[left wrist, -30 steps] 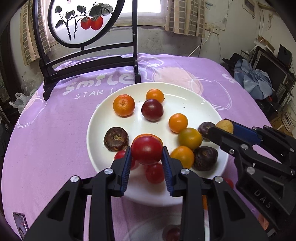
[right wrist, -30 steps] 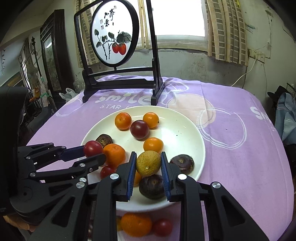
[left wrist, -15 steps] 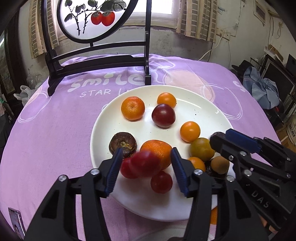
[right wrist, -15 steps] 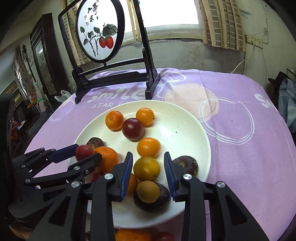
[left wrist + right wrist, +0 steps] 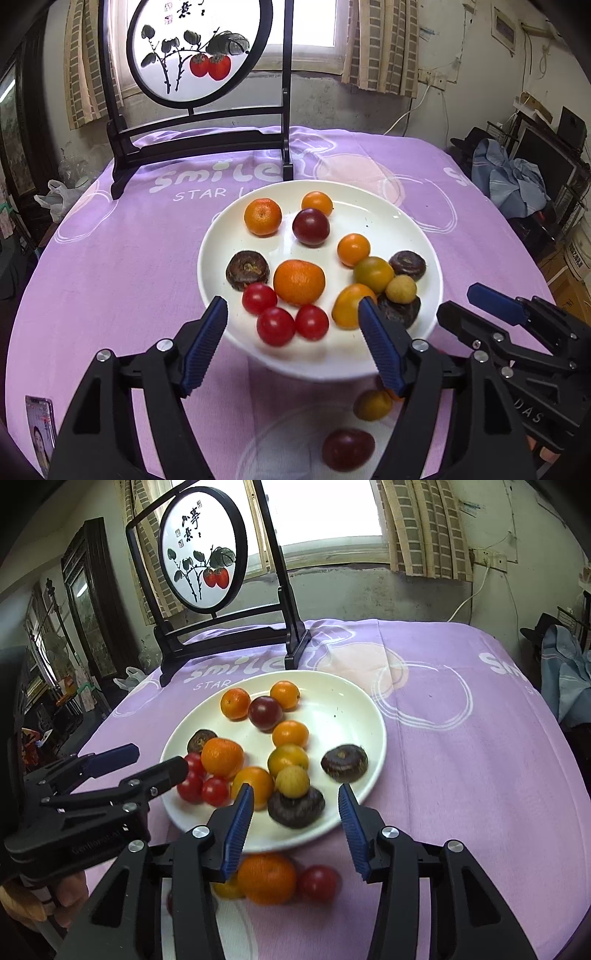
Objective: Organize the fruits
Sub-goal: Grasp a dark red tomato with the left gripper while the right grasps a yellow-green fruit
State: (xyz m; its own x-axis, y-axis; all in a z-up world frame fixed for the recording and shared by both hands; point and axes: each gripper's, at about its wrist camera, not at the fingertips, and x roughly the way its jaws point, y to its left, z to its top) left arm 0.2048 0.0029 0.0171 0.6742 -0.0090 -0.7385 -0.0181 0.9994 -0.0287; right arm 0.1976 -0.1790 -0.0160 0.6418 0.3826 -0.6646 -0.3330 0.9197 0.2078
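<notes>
A few fruits [image 5: 266,878] still lie nearest, on a clear dish. Both the left gripper [image 5: 291,345] and right gripper [image 5: 295,830] have just opened, holding nothing. Beyond, the white plate [image 5: 406,229] already carries most fruit.

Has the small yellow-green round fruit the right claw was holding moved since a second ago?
Yes. The small yellow-green round fruit left the right claw, whose jaws have just been opening, and now rests on the white plate.
</notes>
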